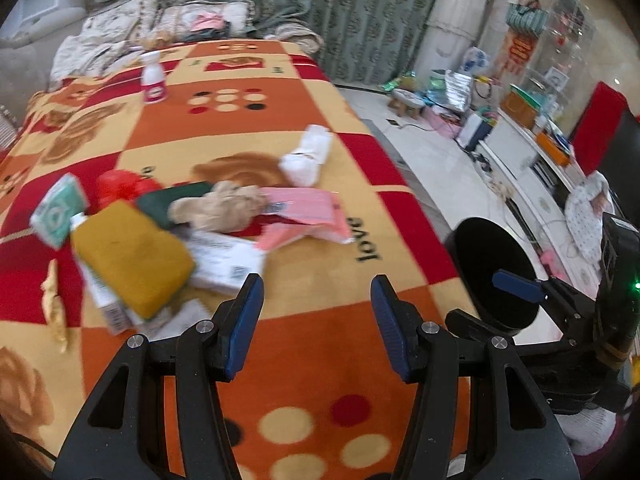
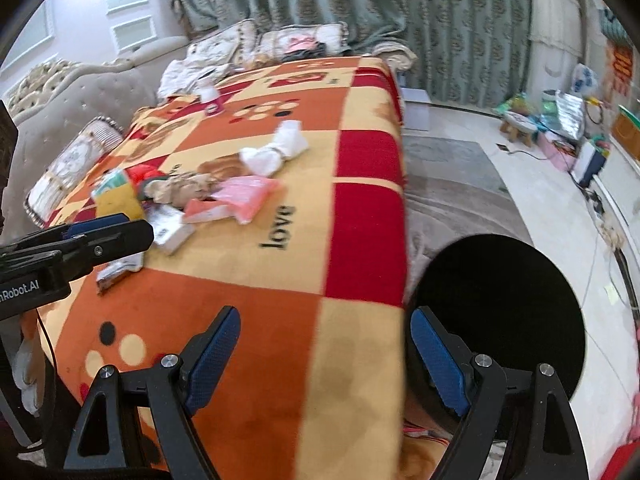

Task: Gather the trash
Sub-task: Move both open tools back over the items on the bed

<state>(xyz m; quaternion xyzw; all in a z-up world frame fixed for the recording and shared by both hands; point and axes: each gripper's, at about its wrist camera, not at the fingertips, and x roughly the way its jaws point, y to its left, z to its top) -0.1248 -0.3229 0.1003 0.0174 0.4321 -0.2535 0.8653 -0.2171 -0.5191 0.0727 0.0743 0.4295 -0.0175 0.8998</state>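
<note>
Both grippers over bed blanket (image 1: 320,240), left gripper (image 1: 316,320) and right gripper (image 2: 324,360) fingers spread, empty. Trash pile (image 1: 208,216) mid-blanket ahead; black bin (image 2: 500,312) beside bed, right.

I'm seeing soft, even daylight in both wrist views, brightest on the glossy white floor (image 2: 560,208) at right, which glares pale. Motion blur smears the orange, red and cream checked blanket (image 1: 304,240) and the litter on it. Fisheye bending curves every edge, and black vignette fills the corners.
</note>
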